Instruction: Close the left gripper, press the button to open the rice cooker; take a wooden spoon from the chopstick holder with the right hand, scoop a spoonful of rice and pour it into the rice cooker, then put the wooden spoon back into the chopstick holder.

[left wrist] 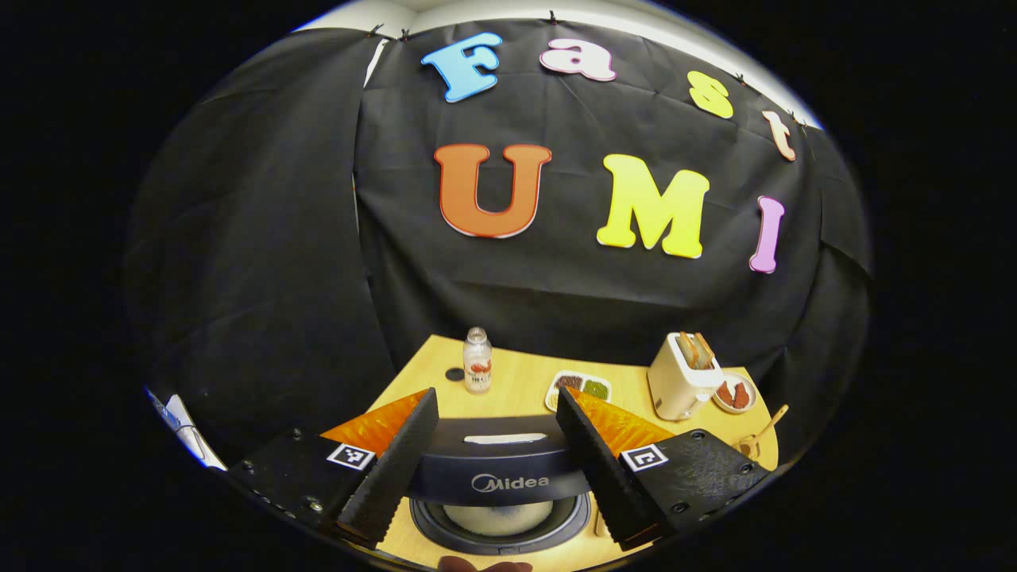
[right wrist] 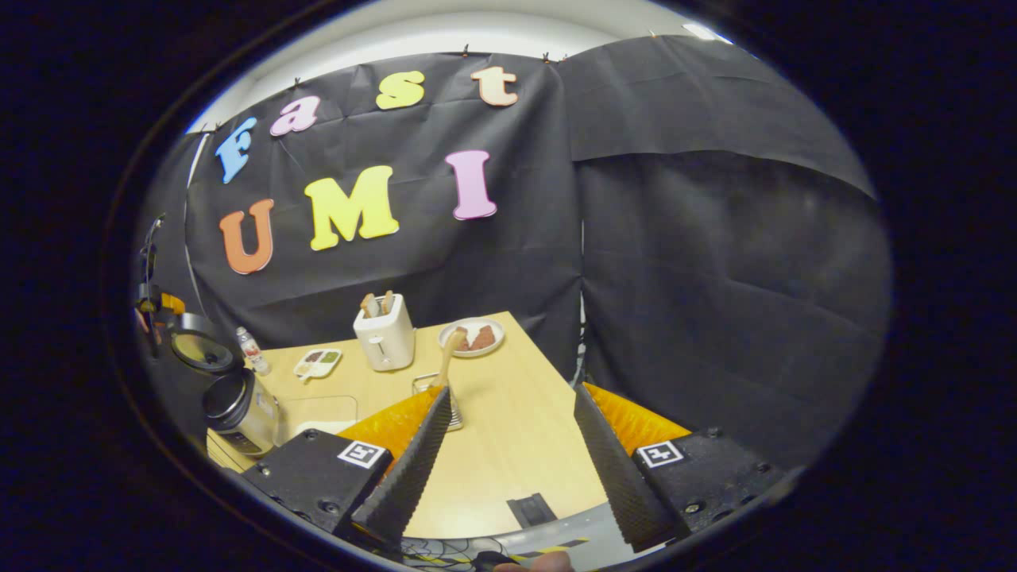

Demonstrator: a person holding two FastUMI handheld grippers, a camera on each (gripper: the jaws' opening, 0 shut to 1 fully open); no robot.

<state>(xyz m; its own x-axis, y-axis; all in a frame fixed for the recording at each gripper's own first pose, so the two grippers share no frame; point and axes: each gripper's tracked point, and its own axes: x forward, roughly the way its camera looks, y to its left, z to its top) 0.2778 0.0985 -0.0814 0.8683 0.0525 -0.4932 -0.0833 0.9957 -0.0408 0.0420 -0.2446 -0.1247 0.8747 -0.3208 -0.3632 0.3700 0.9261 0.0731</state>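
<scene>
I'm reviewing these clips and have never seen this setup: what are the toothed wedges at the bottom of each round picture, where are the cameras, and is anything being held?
Each wedge pair is the jaws of a hand-held gripper; a camera rides on each, looking forward. The left gripper hangs open over the dark rice cooker, lid already up. The right gripper is open above the light wooden table, holding nothing. The wooden spoon still stands in its wire chopstick holder. Farther back: a white toaster, a plate of brown food, a small compartment tray and a clear bottle.
</scene>
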